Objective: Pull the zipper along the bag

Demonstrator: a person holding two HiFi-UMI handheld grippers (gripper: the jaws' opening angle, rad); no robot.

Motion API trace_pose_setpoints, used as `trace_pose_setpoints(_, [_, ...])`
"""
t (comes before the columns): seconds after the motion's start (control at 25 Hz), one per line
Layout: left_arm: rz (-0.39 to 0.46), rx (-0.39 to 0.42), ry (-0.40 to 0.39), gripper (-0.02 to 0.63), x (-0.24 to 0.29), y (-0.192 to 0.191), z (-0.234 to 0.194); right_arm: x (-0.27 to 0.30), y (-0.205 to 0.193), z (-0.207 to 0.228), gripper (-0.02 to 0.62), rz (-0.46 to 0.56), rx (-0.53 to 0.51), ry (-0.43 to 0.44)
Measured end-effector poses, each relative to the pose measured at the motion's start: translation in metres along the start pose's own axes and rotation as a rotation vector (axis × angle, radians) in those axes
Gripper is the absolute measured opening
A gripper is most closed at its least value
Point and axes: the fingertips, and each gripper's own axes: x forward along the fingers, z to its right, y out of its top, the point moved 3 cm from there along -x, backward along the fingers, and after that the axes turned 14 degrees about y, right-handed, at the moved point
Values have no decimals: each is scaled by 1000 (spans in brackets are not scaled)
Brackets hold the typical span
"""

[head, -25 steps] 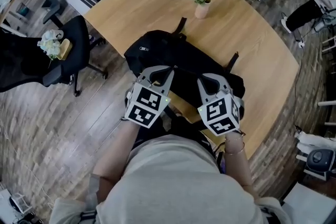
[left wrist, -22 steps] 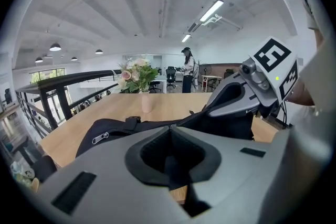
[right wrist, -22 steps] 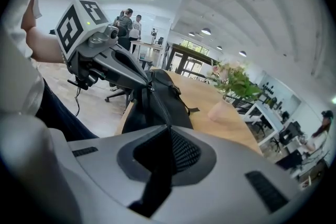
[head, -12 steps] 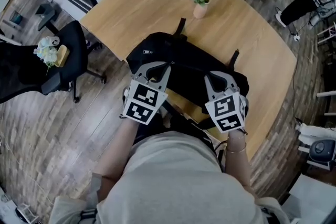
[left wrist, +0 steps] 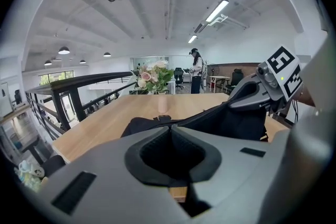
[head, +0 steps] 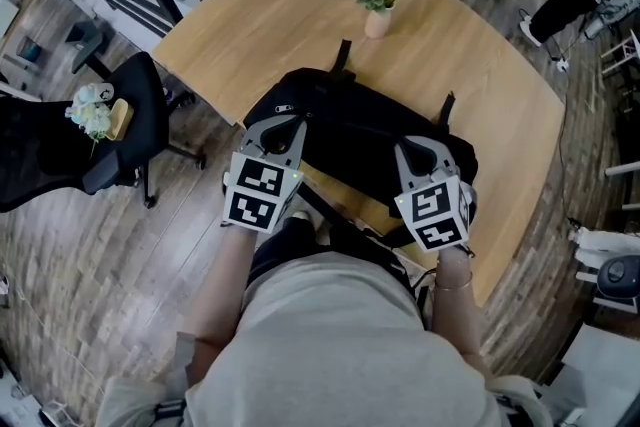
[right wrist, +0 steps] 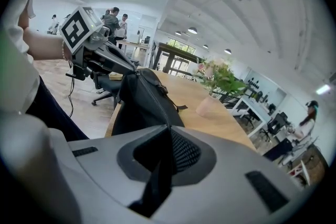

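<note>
Judging from poses, zip-pull under way: black fabric bag (head: pixel 365 130) mid-frame on light wooden table (head: pixel 480 65). Left gripper (head: pixel 287 125) clamped shut at bag's left end, pull unseen; right gripper (head: pixel 416 149) pinches bag fabric, lower right. Keep fabric taut, draw along zip line.

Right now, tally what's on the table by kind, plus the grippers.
black bag: 1
vase of flowers: 1
grippers: 2, the left gripper and the right gripper, both at the bag
Total: 4
</note>
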Motion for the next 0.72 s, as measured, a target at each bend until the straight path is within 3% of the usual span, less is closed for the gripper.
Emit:
trace_pose_setpoints(0.16, [-6,-5,33,21,-1,-4,-15,-1,1,0,32,2,4,-11])
trace_pose_setpoints(0.4, [-18,-8,19,21,-3,-5,-22,-2,1,-4,32,-3,16,-35])
trace_pose_setpoints(0.72, [-54,42,31,21,1,-11,-19,-2,2,-6,67,-11,20,-82])
